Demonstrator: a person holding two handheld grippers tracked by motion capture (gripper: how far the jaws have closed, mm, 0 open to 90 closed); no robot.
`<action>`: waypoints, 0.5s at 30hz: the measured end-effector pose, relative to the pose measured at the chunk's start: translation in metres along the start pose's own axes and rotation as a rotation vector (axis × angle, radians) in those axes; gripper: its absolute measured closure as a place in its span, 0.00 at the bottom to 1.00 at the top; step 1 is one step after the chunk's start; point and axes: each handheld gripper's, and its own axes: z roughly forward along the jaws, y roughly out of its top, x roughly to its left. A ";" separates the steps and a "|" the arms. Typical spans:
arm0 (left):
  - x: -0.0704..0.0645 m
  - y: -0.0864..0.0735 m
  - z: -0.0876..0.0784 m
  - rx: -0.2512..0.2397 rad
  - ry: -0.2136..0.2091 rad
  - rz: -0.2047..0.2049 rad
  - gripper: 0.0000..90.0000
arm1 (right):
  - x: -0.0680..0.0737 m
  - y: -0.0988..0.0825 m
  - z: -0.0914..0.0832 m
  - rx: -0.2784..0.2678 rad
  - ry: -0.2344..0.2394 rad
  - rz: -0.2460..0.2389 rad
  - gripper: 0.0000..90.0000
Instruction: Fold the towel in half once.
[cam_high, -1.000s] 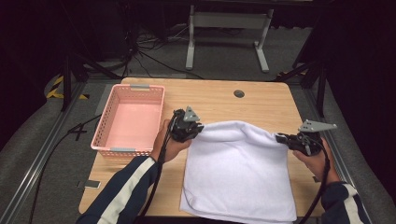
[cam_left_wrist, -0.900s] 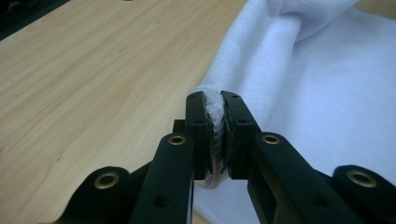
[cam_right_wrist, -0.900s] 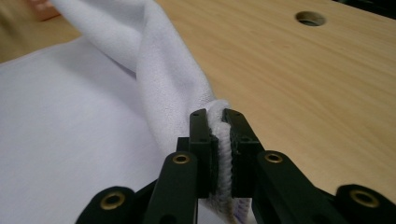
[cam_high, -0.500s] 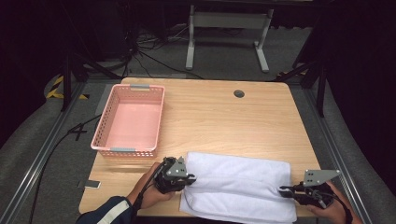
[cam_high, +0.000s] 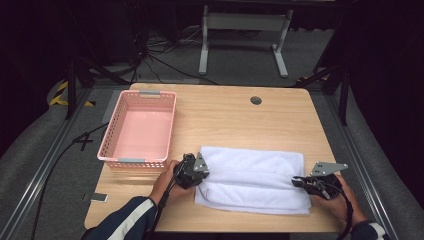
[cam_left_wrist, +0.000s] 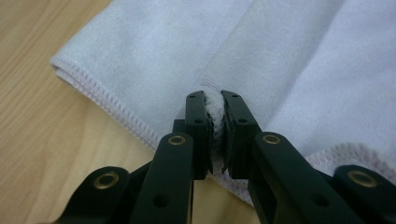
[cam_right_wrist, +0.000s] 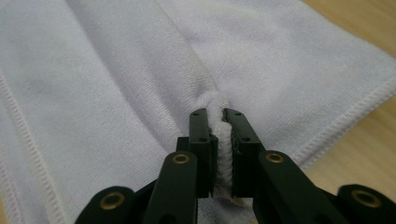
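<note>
Tabletop towel (cam_high: 252, 177) pinched between both grippers' jaws

One white towel (cam_high: 252, 177) lies folded on one wooden table (cam_high: 225, 112); one pink basket (cam_high: 137, 127) stands on that table; two grippers are in hand, the left gripper (cam_high: 197, 172) and the right gripper (cam_high: 300, 181); one dark round hole (cam_high: 256, 100) marks the tabletop; one small flat grey object (cam_high: 96, 197), perhaps a tag, sits by the table's near left corner; one pale metal stand (cam_high: 242, 35) stands on the floor beyond.
</note>
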 end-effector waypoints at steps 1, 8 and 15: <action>0.000 0.000 0.000 0.000 0.000 0.000 0.91 | -0.005 0.003 0.003 -0.003 -0.012 0.005 0.91; 0.015 0.011 0.015 -0.035 0.066 -0.020 0.92 | -0.029 0.016 0.017 -0.020 -0.071 0.056 0.91; 0.001 0.015 -0.018 -0.140 0.069 0.053 0.92 | -0.024 0.012 -0.016 -0.128 -0.041 0.053 0.90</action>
